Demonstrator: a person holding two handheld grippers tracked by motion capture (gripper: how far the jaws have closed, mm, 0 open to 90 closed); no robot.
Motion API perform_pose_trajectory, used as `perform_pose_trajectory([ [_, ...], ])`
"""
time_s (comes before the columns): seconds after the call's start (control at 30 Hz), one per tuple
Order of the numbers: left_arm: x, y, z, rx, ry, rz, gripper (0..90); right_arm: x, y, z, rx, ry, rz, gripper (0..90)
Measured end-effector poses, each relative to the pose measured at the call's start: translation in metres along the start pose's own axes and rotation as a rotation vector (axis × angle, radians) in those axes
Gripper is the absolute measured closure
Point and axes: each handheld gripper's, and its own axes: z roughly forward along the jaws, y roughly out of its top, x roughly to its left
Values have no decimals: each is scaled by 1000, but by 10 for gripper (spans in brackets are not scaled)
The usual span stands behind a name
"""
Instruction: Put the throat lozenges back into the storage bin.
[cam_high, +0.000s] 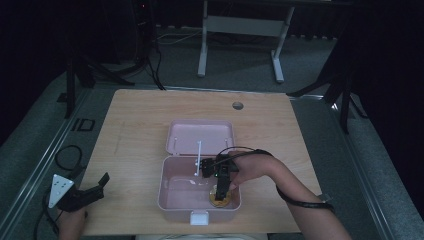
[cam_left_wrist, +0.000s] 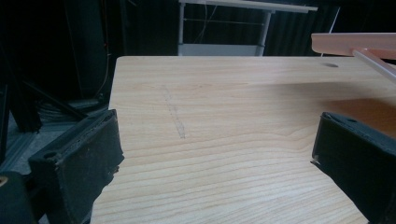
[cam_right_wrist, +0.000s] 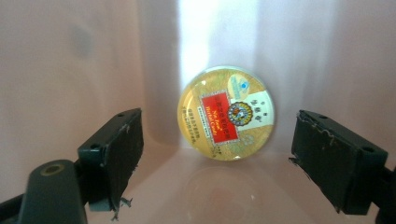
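While right tongs (cam_right_wrist: 217, 154) gape around tin (cam_right_wrist: 226, 113) in box (cam_high: 170, 197) | left tongs (cam_left_wrist: 215, 158) open, empty | risk: tin slips sideways.

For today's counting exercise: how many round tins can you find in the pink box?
1. The round gold tin sits in the near right corner of the open pink box, under the right gripper.

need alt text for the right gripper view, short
A round gold tin with a red label lies inside a pale pink box, centred ahead of the right gripper. The two black jaws stand wide open on either side of the tin, not touching it.
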Motion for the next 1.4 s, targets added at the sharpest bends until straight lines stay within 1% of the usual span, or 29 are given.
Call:
perform_pose_trajectory([
  [0.07,0,0,0,0,0,-1,20,1,-6,-12,-35,-2,1,127],
  [0.1,0,0,0,0,1,-1,20,1,-6,-12,-35,-2,1,127],
  [0.17,0,0,0,-1,0,-1,20,2,-15,-25,-78,-20,14,126],
  [0.27,0,0,0,-2,1,-2,20,1,-32,-44,-146,-47,52,125],
  [0.33,0,0,0,-1,2,-1,20,1,-42,-52,-189,-72,63,125],
  [0.4,0,0,0,0,2,0,20,0,-57,-60,-232,-101,83,125],
  [0.47,0,0,0,0,2,0,20,-1,-71,-65,-264,-125,104,125],
  [0.53,0,0,0,1,2,1,20,-3,-84,-66,-284,-153,127,125],
  [0.57,0,0,0,0,2,0,20,-5,-98,-64,-303,-178,146,125],
  [0.6,0,0,0,2,1,1,20,-5,-98,-64,-303,-178,146,125],
  [0.7,0,0,0,3,0,1,19,-8,-116,-57,-332,-202,179,120],
  [0.73,0,0,0,4,0,2,20,-10,-121,-54,-343,-206,187,120],
  [0.8,0,0,0,3,0,1,20,-12,-130,-48,-363,-228,198,120],
  [0.87,0,0,0,4,0,1,19,-15,-141,-38,-392,-241,225,120],
  [0.9,0,0,0,4,0,1,20,-19,-151,-29,-413,-268,244,120],
  [0.93,0,0,0,4,0,2,20,-19,-151,-29,-413,-268,244,120],
  [0.97,0,0,0,4,0,3,20,-20,-154,-26,-425,-276,260,120],
  [1.0,0,0,0,4,0,2,20,-22,-160,-20,-444,-286,279,120],
  [1.03,0,0,0,4,0,3,20,-25,-166,-13,-467,-292,315,120],
  [1.1,0,0,0,4,-1,3,20,-30,-175,-2,-489,-310,358,116],
  [1.17,0,0,0,4,0,3,20,-33,-185,11,-505,-342,402,114],
  [1.27,0,0,0,4,-1,3,20,-39,-202,30,-572,-399,479,114],
  [1.33,0,0,0,4,-1,2,20,-42,-213,41,-612,-418,525,114],
  [1.4,0,0,0,4,0,2,20,-43,-222,49,-650,-455,568,114],
])
